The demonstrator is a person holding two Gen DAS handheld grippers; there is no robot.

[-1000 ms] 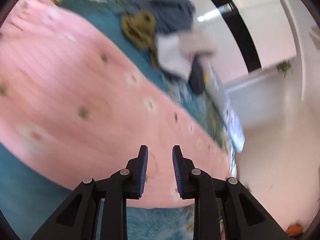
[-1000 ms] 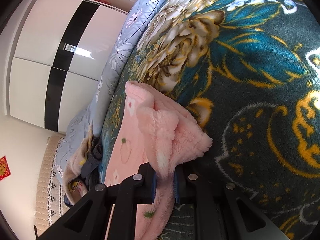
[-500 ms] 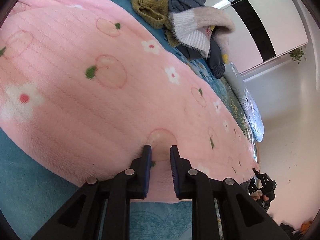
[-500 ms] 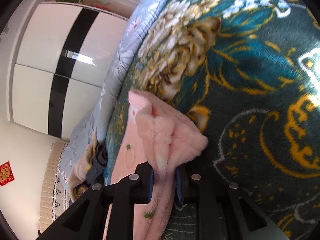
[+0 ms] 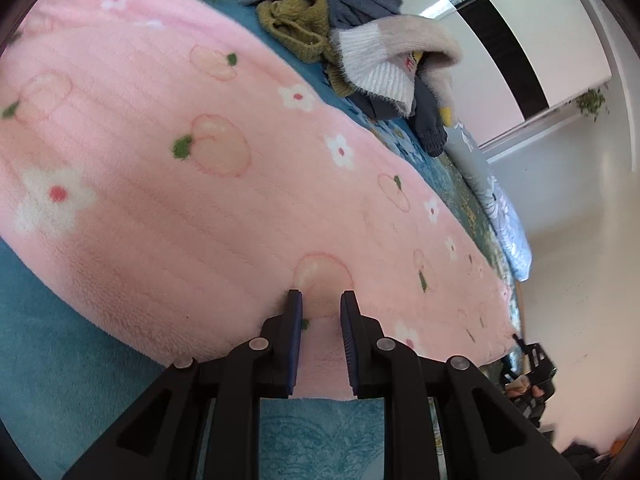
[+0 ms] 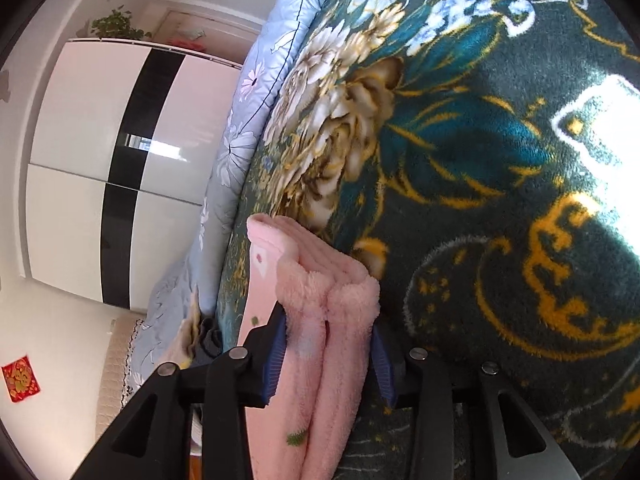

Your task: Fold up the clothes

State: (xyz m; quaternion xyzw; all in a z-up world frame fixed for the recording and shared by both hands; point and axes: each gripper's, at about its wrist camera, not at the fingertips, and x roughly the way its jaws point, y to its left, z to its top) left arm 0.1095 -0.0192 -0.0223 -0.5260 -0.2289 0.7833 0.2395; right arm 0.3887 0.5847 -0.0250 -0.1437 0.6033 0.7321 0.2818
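Observation:
A pink fleece garment [image 5: 160,200] printed with peaches and flowers lies spread over the bed. My left gripper [image 5: 320,300] is shut on its near edge, and a small ridge of fleece is bunched between the blue pads. In the right wrist view a folded corner of the same pink garment [image 6: 312,280] lies in thick layers on the blanket. My right gripper [image 6: 328,320] straddles that fold; its jaws are opening and the fleece has puffed out between them. Small at the garment's far corner, the left wrist view shows a hand with a black gripper [image 5: 532,368].
A heap of clothes [image 5: 360,32] in olive, navy, white and beige sits behind the pink garment. The bed carries a teal floral blanket [image 6: 480,160] with a pale blue quilt [image 6: 256,120] along its edge. Beyond stands a white and black wardrobe [image 6: 100,160].
The left gripper came down onto the pink edge and its jaws narrowed on the fleece. The right jaws widened, and the pinched pink fold relaxed and spread between them.

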